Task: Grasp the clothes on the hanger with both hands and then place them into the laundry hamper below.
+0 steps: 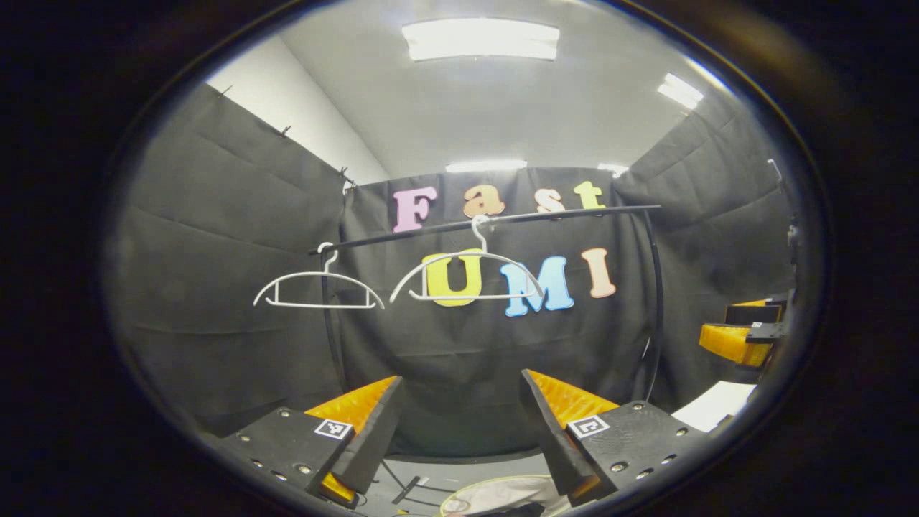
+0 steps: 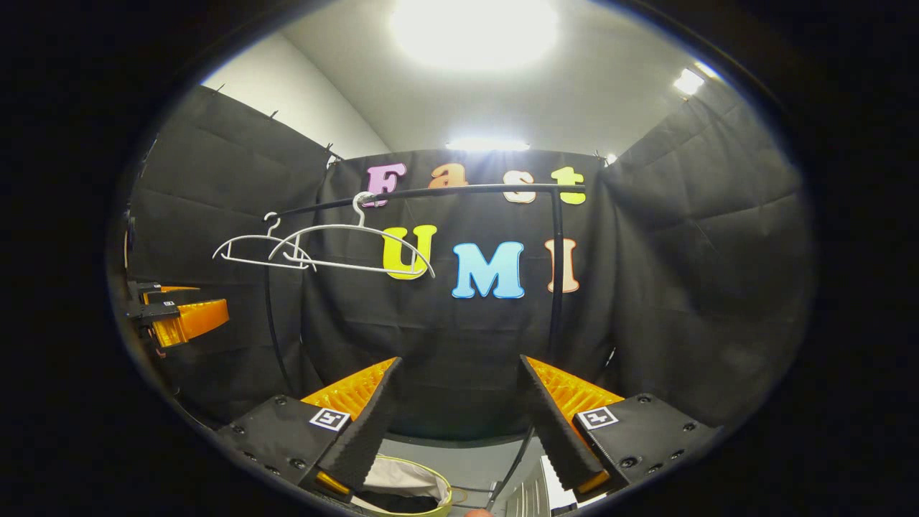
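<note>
**A:** Quick rundown from the left gripper view: the left hand-held gripper (image 1: 459, 424) sits at the bottom of the frame with its fingers spread wide, nothing between them. Middle of the frame there's a thin black metal clothes rail (image 1: 495, 221) with two bare white plastic hangers on it, one hanger (image 1: 319, 289) left of centre and the second hanger (image 1: 467, 276) dead centre.

**B:** Where's the laundry hamper though?

**A:** Bottom centre, just peeking in below the fingers: a round hamper with a pale yellow rim and whitish cloth lining (image 1: 495, 495). Can't tell if clothes are in it, too little of it shows. Over at the right edge of that frame you can also catch the other gripper (image 1: 739, 334).

**B:** And the right gripper view?

**A:** Same deal. The right hand-held gripper (image 2: 459, 416) is at the bottom, fingers wide apart, holding nothing. The rail runs across the upper middle, both hangers overlap in the upper left, and the hamper sits at the bottom just left of centre, partly behind the left finger. The left gripper shows at the far left edge there.
</note>
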`<state>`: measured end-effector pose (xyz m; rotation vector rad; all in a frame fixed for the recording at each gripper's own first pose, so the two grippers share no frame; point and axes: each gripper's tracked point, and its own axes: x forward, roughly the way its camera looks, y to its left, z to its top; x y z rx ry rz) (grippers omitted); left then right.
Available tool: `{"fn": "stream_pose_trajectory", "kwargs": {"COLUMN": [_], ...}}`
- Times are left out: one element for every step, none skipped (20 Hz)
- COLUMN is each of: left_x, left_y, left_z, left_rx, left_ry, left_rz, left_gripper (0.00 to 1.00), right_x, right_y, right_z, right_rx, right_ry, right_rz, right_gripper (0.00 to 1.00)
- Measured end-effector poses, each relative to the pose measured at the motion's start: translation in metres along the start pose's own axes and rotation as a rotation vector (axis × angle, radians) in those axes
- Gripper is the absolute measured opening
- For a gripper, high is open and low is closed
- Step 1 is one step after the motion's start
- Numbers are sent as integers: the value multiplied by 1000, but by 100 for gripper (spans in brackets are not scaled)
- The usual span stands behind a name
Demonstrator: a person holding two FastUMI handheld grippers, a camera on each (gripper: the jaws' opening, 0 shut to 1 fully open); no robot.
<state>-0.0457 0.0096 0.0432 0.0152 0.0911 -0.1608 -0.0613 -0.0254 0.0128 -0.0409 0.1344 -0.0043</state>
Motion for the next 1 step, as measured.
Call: {"fn": "stream_pose_trajectory", "kwargs": {"left_x": [1], "left_y": [0], "left_z": [0], "left_rx": [-1], "left_ry": [1], "left_rz": [-1], "left_gripper": [94], "right_x": [0], "right_y": [0], "right_z": [0], "right_rx": [-1], "right_ry": [-3], "right_rz": [-1], "right_gripper": [99]}}
